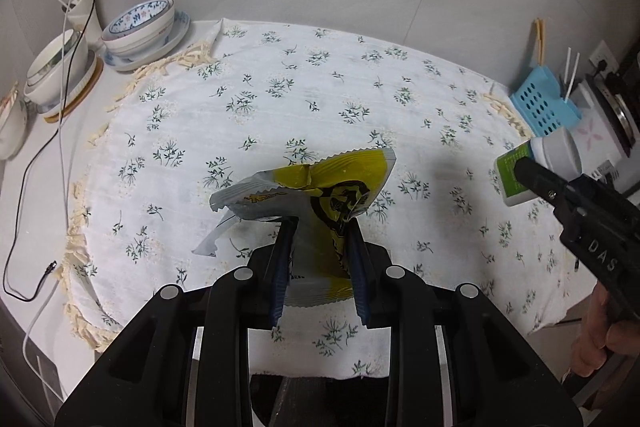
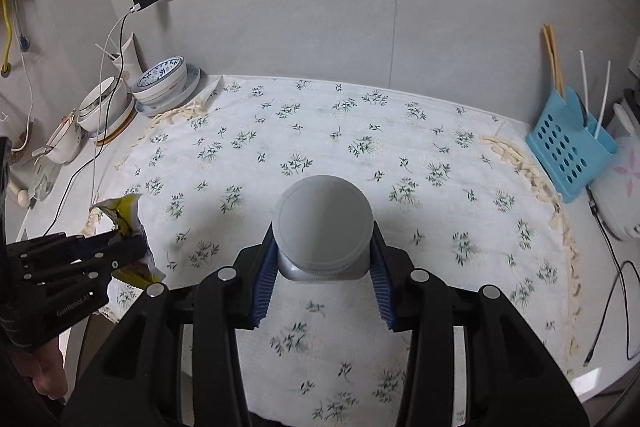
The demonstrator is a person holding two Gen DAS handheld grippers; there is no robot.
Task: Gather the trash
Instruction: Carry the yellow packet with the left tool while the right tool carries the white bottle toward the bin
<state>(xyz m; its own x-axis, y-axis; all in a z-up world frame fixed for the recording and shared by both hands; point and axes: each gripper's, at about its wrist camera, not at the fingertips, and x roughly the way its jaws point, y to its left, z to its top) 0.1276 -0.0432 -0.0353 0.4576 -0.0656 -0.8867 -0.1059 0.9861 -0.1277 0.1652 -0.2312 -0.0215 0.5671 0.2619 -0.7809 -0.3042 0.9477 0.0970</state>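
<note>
A crumpled yellow and silver snack wrapper (image 1: 320, 203) hangs above the floral tablecloth (image 1: 280, 99), with my left gripper (image 1: 320, 227) shut on it. That wrapper (image 2: 124, 223) and left gripper (image 2: 120, 251) also show at the left edge of the right wrist view. A small bottle with a grey cap (image 2: 325, 223) sits between the blue pads of my right gripper (image 2: 324, 243), which is shut on it. In the left wrist view the bottle (image 1: 536, 167) shows a green label, held by the right gripper (image 1: 528, 175) at the right.
Stacked bowls and plates (image 2: 160, 83) stand at the back left, with cables (image 2: 104, 99) running from a wall socket. A blue perforated holder (image 2: 568, 151) with chopsticks stands at the back right beside a white appliance (image 2: 620, 187). A grey wall runs behind the table.
</note>
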